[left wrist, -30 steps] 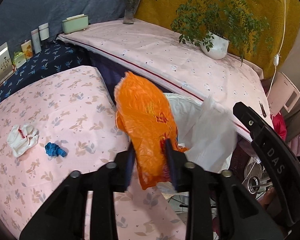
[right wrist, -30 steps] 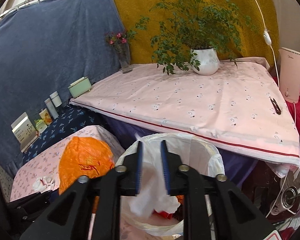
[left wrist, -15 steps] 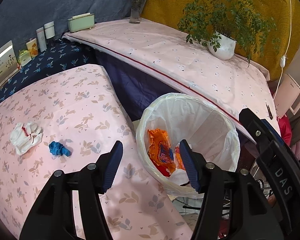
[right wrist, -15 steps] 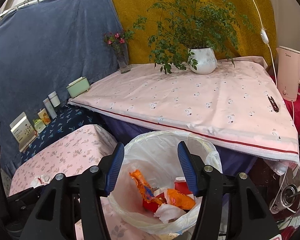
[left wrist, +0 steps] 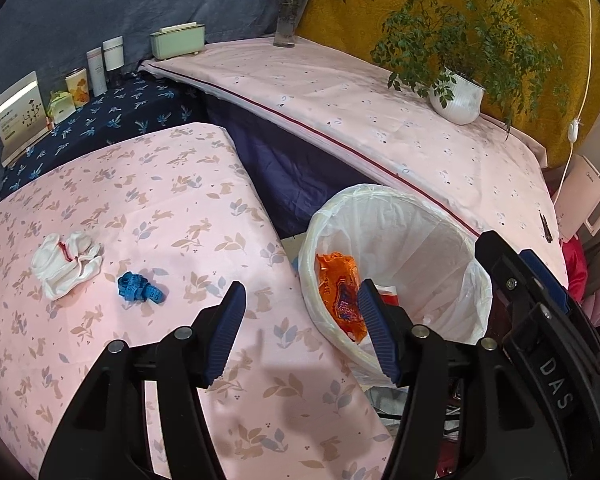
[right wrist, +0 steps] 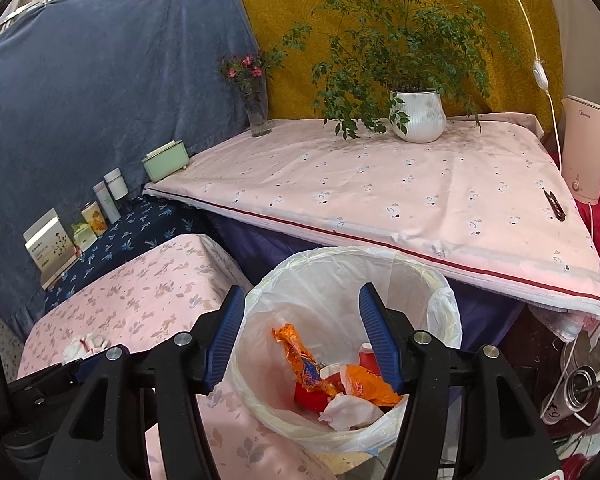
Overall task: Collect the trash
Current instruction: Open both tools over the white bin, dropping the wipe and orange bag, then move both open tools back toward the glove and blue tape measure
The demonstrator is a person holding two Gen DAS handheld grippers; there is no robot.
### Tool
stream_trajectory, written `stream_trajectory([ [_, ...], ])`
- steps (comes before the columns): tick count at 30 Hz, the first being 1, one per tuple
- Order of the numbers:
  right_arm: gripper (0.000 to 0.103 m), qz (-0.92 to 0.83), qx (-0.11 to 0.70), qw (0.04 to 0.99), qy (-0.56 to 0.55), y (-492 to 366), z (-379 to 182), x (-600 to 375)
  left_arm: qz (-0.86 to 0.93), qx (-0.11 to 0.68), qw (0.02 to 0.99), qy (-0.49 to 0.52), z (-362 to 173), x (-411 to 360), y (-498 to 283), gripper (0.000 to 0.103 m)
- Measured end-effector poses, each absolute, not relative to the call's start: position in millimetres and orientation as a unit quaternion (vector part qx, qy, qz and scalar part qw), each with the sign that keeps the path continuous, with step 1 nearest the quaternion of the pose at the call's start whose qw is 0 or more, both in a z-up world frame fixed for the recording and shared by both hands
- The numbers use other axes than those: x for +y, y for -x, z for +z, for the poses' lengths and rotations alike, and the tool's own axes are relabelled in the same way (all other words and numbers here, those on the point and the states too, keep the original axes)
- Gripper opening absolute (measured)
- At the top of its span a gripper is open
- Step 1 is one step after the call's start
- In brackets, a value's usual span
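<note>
Lined bin [right wrist: 440, 304], orange wrappers [right wrist: 300, 356], crumpled tissue [right wrist: 350, 410] inside

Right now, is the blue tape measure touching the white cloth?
Apart. The left wrist view shows bare pink tablecloth between the tape measure and the cloth.

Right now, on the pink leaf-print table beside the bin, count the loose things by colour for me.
White: 1, crumpled white wad
Blue: 1, blue tape measure
Total: 2 on the leaf-print table
</note>
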State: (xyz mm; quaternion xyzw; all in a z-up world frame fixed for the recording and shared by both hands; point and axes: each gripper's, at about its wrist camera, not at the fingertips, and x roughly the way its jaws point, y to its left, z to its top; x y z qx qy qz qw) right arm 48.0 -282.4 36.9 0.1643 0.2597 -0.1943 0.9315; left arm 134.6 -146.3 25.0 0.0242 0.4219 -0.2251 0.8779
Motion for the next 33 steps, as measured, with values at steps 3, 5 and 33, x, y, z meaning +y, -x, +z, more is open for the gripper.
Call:
stream_trajectory([
  [3,0.061,-0.194,0.261,0.932,-0.162,-48,37,-279,-0.22,0.422,0.879,-0.021,25,-140,-136,0.056],
  [5,0.061,-0.193,0.262,0.932,-0.161,-48,37,-277,-0.217,0.422,0.88,-0.018,26,-137,-137,0.056],
  [33,0.067,-0.146,0.311,0.932,-0.117,-73,14,-205,-0.147,0.43,0.891,0.004,3,-48,-155,0.069],
])
